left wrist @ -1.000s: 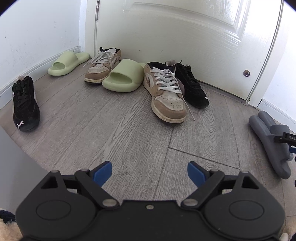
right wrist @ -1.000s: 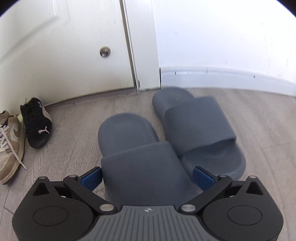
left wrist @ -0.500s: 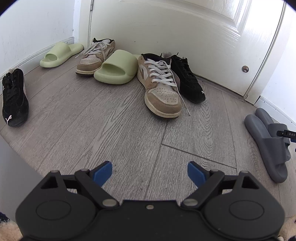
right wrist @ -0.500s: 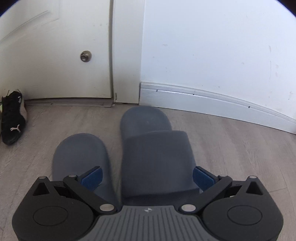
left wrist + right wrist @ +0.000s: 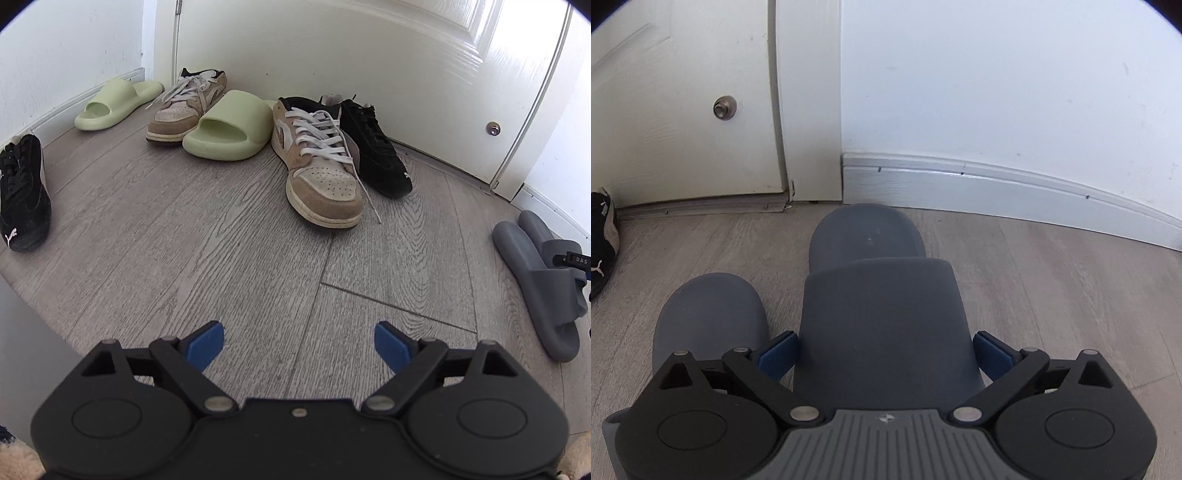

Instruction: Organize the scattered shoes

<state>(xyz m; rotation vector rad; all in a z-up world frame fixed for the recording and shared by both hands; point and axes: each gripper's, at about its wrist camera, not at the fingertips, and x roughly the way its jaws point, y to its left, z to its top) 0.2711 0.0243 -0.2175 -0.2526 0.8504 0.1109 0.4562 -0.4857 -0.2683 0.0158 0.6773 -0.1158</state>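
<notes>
Your right gripper [image 5: 882, 354] straddles the strap of the grey slide [image 5: 882, 317], blue pads just outside it on both sides; can't tell if they're pinching yet, looks spread w/ the strap between. The 2nd grey slide [image 5: 709, 317] lies just beside it on the left, heel further from the baseboard [image 5: 997, 192]. To do this well, I'd keep the strap centred, close evenly, then line the heel up w/ its mate, parallel, soles flat, toes toward you.

Your left gripper [image 5: 298, 345] is spread wide, holding nothing, over bare floor [image 5: 184, 229]. Further toward the door [image 5: 369, 55]: tan sneaker [image 5: 321, 166] touching a black sneaker [image 5: 373, 147], a green slide [image 5: 229, 129] against the 2nd tan sneaker [image 5: 184, 107]. Another green slide [image 5: 110, 103] and black sneaker [image 5: 22, 192] sit well apart, near the left wall. All pairs split but the grey.

Hard to see: the grey slide's toe end is under the right gripper body; pad contact unclear. In the left view the grey pair is cut by the frame edge.
</notes>
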